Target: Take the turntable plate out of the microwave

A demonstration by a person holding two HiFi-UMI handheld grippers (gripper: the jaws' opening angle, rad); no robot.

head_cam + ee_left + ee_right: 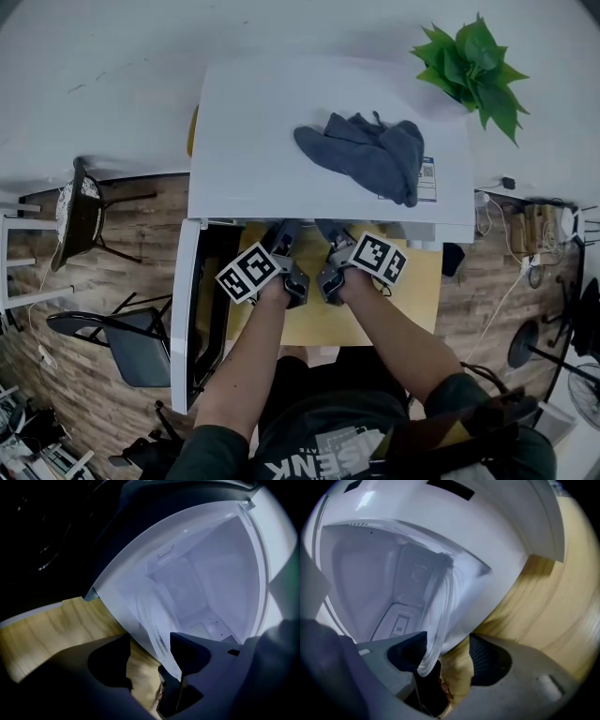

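Your left tool (pixel 149 656) and right tool (pixel 447 651) are both wide inside the microwave (pixel 253 122), each with the plate (pixel 437 606) rim between its jaws, touching one jaw, at the cavity's mouth

Head view evenly bright, fisheye-bent at edges. Both my gripper views are dim with black corners; microwave cavity (pixel 201 588) glows pale, my jaws in shadow.

Left hand-held gripper (pixel 286 246) and right hand-held gripper (pixel 330 246): dark grey bodies, each carrying behind its jaws a white cube (pixel 248 273) with black square markers. Shirt (pixel 319 441): dark, short-sleeved, pale lettering.
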